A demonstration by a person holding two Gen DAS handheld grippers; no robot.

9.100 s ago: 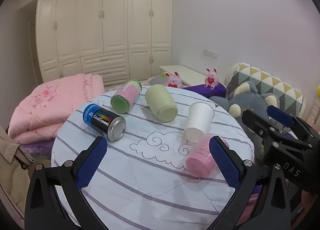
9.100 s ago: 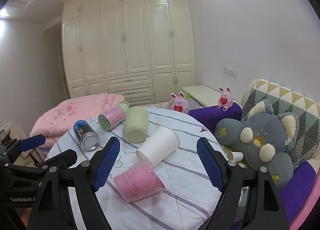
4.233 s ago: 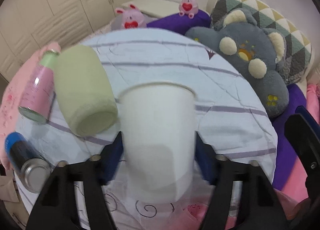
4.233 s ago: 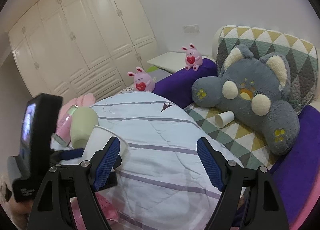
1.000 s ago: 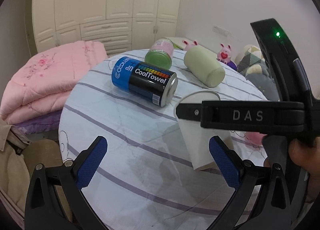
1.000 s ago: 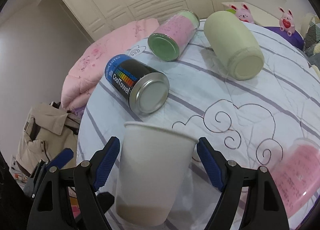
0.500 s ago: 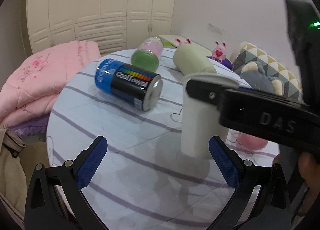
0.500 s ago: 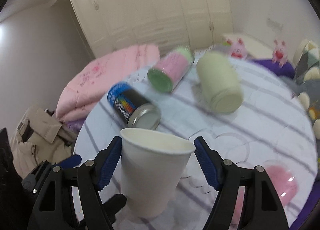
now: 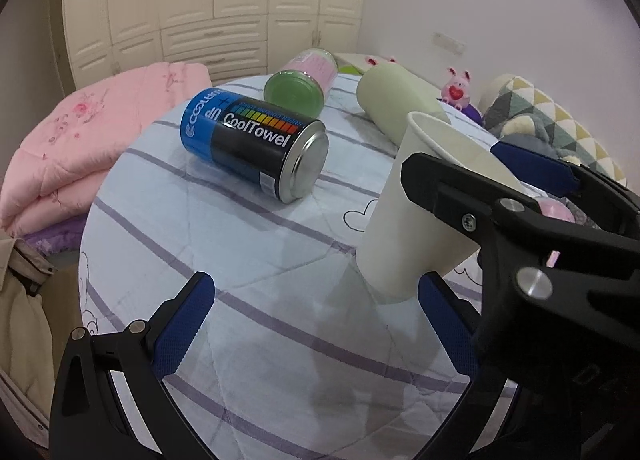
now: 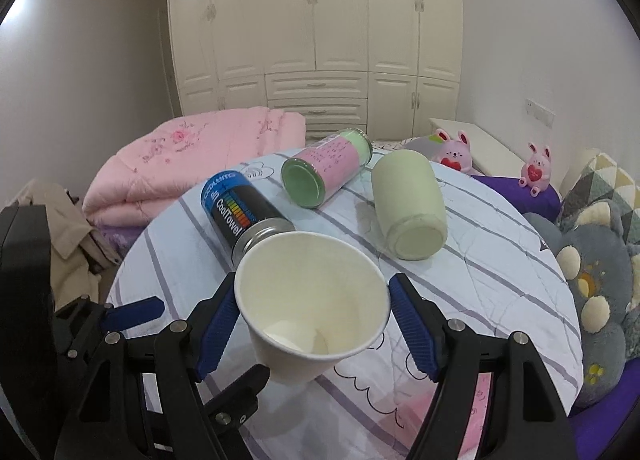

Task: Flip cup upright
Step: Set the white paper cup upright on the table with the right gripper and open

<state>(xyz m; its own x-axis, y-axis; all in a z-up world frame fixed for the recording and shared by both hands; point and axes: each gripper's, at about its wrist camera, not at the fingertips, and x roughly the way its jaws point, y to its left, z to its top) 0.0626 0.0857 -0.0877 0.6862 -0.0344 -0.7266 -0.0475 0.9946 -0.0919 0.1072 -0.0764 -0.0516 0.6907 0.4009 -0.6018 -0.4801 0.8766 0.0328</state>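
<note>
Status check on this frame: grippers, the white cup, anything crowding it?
Left gripper open, empty. Right gripper straddles white cup, mouth up on table. CoolTowel can close behind.

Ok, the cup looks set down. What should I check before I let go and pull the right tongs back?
1. White paper cup mouth up: ok.
2. Cup base flat on the table: cannot tell; it looks tilted in the left wrist view.
3. Right tongs gripping or loose: cannot tell; the pads flank the cup.
4. Left tongs open, empty, short of the cup: ok.
5. CoolTowel can apart from the cup: ok.
</note>
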